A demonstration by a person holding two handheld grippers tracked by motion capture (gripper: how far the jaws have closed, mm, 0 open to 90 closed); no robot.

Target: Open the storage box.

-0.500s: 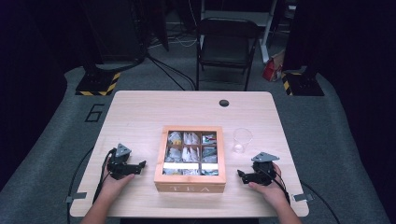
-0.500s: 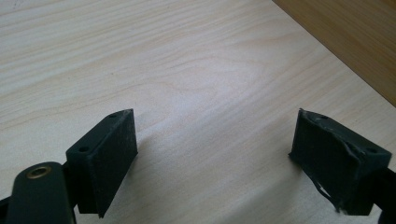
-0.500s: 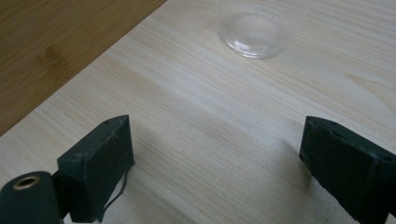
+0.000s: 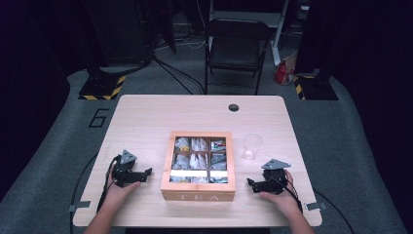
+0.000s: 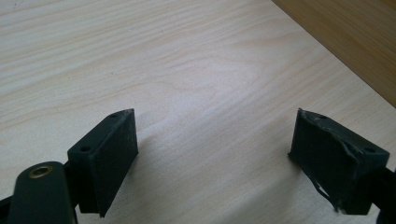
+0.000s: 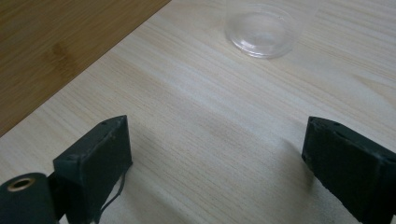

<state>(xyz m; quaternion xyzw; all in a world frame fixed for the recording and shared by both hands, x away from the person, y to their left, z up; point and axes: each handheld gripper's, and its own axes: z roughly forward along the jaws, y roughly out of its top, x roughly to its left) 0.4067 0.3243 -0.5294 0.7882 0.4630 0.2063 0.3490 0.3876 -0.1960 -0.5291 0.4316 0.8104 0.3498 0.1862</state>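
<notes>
Nothing has shifted since the earlier frame: both hands rest where they were, either side of the wooden tea box (image 4: 198,165), which sits near the front middle of the table (image 4: 146,117) with its compartments of tea bags (image 4: 198,146) on show under what looks like a glass lid, though we cannot tell for certain that it is shut. We hold the left gripper (image 4: 145,174) low on the bare wood just left of the box, its jaws spread apart with nothing between them; the right gripper (image 4: 251,184) lies just right of the box, likewise spread and empty. We judge this to be the start, before any reach. Our next move likely calls for bringing one gripper to the box's front edge to lift the lid while the other steadies the side. A clear plastic cup (image 4: 253,145) stands just beside the box's right rear corner, near our right gripper's path, so we should steer round it. Beyond the table stands a folding chair (image 4: 237,46).
</notes>
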